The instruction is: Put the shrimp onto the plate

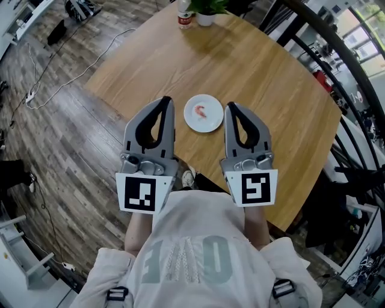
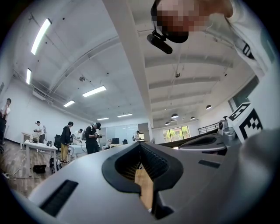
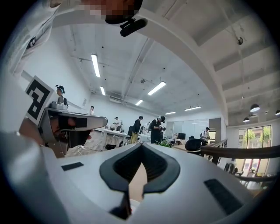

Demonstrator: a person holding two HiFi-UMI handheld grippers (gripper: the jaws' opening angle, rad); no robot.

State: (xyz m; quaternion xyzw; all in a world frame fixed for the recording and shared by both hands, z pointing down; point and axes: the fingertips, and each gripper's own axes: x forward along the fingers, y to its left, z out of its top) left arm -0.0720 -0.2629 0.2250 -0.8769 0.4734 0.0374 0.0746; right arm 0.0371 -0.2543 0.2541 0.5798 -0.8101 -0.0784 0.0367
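A small orange-pink shrimp (image 1: pixel 200 110) lies on a white round plate (image 1: pixel 210 123), which sits near the front edge of the round wooden table (image 1: pixel 252 66). My left gripper (image 1: pixel 166 100) is held just left of the plate and my right gripper (image 1: pixel 230 106) just right of it. Both hover over the table's near edge, apart from the plate. Each has its jaws closed tip to tip with nothing between them. In the left gripper view the left gripper (image 2: pixel 140 145) points up toward the ceiling, and in the right gripper view so does the right gripper (image 3: pixel 141 145). Neither gripper view shows the plate.
A bottle (image 1: pixel 184 15) and a potted plant (image 1: pixel 205 13) stand at the table's far edge. Cables (image 1: pixel 60 84) trail over the wooden floor at left. A black curved railing (image 1: pixel 337 54) runs along the right. Several people stand at distant desks (image 2: pixel 65 140).
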